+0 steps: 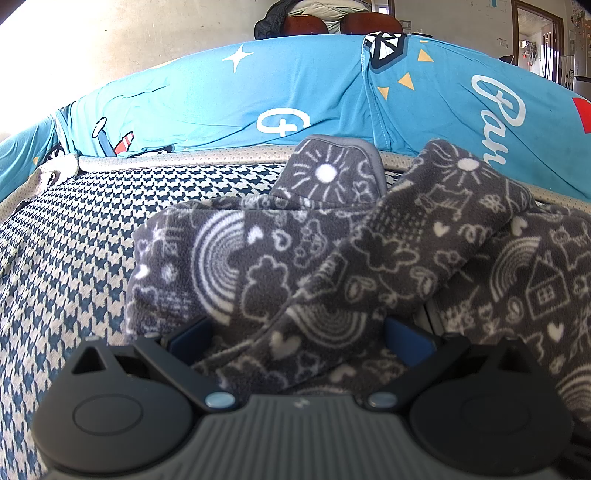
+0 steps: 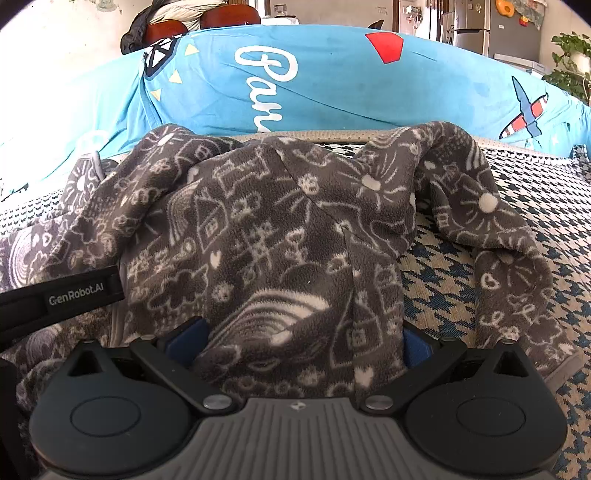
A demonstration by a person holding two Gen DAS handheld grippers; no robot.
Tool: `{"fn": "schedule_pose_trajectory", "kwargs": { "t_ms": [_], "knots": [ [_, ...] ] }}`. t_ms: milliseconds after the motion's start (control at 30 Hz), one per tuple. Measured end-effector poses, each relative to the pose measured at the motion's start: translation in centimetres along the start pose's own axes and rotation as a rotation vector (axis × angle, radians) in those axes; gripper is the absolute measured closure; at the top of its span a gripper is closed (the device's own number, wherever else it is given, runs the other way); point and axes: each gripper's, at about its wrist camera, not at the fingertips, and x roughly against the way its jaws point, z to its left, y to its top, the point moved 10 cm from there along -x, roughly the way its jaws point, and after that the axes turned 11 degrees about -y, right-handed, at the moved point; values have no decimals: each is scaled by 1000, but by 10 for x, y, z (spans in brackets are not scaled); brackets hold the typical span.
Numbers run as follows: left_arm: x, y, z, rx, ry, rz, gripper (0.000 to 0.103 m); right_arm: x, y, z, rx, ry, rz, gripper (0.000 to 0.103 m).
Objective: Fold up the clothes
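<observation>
A grey fleece garment [image 1: 332,266] with white doodle print lies bunched on the houndstooth cover [image 1: 74,240]. It drapes over my left gripper [image 1: 299,332]; the blue finger pads [image 1: 188,336] stand far apart, so the jaws are open with fleece lying between them and the tips hidden. In the right wrist view the same fleece garment [image 2: 280,229] is heaped over my right gripper [image 2: 303,339]. Its blue pads [image 2: 188,338] are also wide apart, open, with tips covered. One sleeve [image 2: 509,251] trails off to the right.
A blue printed sheet [image 1: 258,96] covers the raised backrest behind the garment [image 2: 332,85]. The left tool's black strap [image 2: 66,295] shows at the left edge. Wooden chairs [image 1: 332,22], a fridge [image 2: 491,26] and a plant [image 2: 569,55] stand beyond.
</observation>
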Motion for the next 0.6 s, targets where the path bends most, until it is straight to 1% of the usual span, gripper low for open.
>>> {"fn": "schedule_pose_trajectory", "kwargs": {
  "t_ms": [333,500,600],
  "knots": [
    [0,0,0,0,0,1,0,-1,0,5,21,-13,3,0],
    [0,0,0,0,0,1,0,0,1,6,20,-10,-1,0],
    [0,0,0,0,0,1,0,3,-1,3,0,6,-10,0]
  ]
}}
